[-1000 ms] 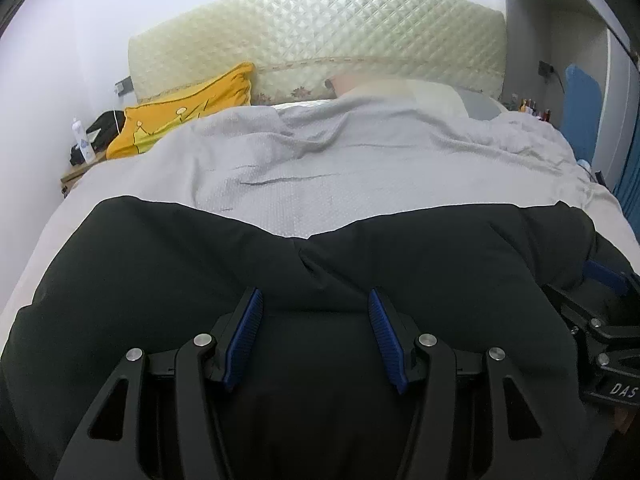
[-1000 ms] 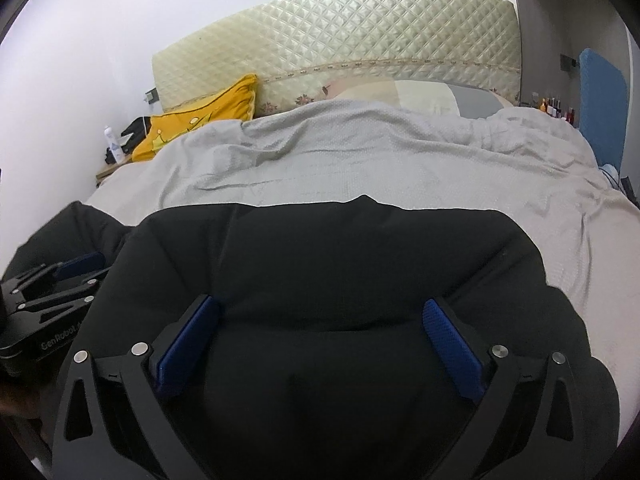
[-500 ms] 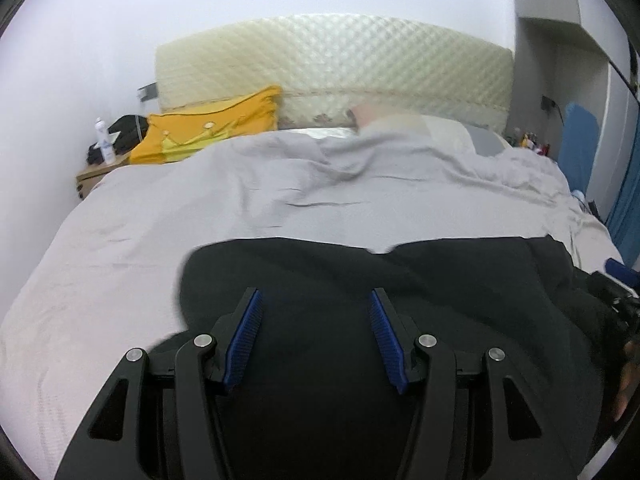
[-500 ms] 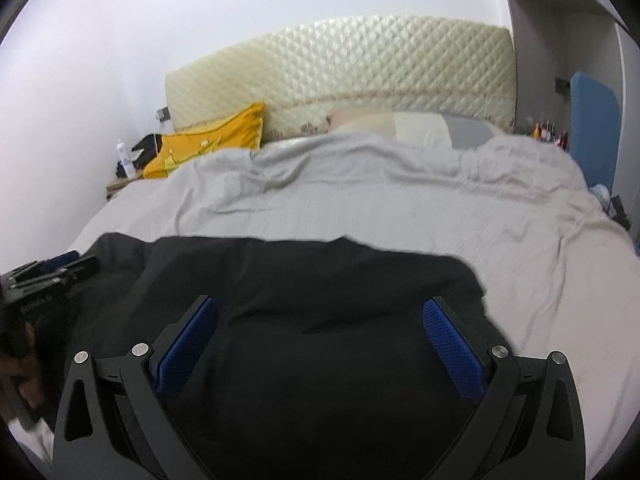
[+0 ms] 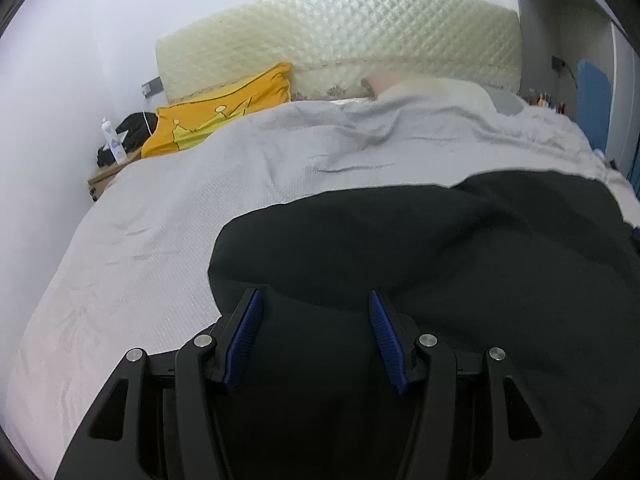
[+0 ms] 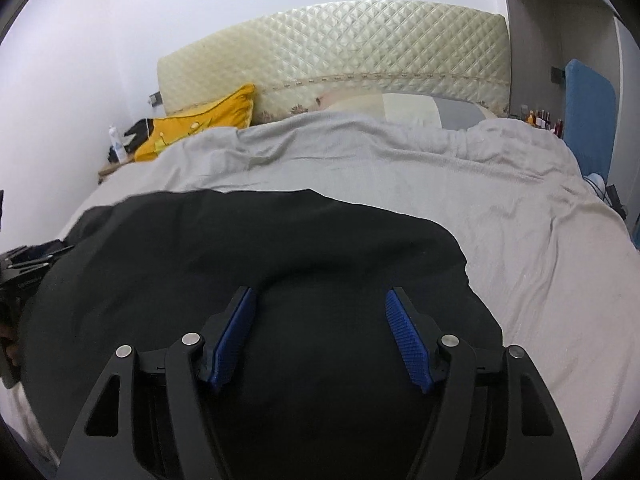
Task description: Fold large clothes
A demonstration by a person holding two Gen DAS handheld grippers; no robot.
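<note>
At the foot of the bed, we hold both grippers low over a black garment (image 5: 400, 240) spread across the grey bedspread (image 5: 200, 200). Our left gripper (image 5: 314, 334) has its blue pads (image 5: 244, 336) apart, with dark cloth lying in the gap; nothing is pinched that we can see. Our right gripper (image 6: 320, 336) is likewise spread, its pads (image 6: 408, 340) set even wider over the same cloth (whether either finger presses the fabric from above, the views do not settle).

The garment lies rumpled rather than flat. In the left view its near-left edge curls in a rounded lobe, leaving bare bedspread beside it; in the right view its right edge falls away in a soft curve, and the left gripper shows small at the far left margin. A raised ridge runs across the cloth just ahead of both grippers, which suggests a fold or a bunched layer, though we cannot tell which.

We judge the task to be early or mid-way: the garment is on the bed and gathered toward us, but no neat rectangle shows, and its edges are not squared. Still to do, by our reading, are the smoothing, the taking of an edge, and the folds proper.

Beyond lie a yellow pillow (image 5: 224, 116), a quilted headboard (image 5: 340, 40) and a nightstand (image 5: 108, 172) with a bottle.
</note>
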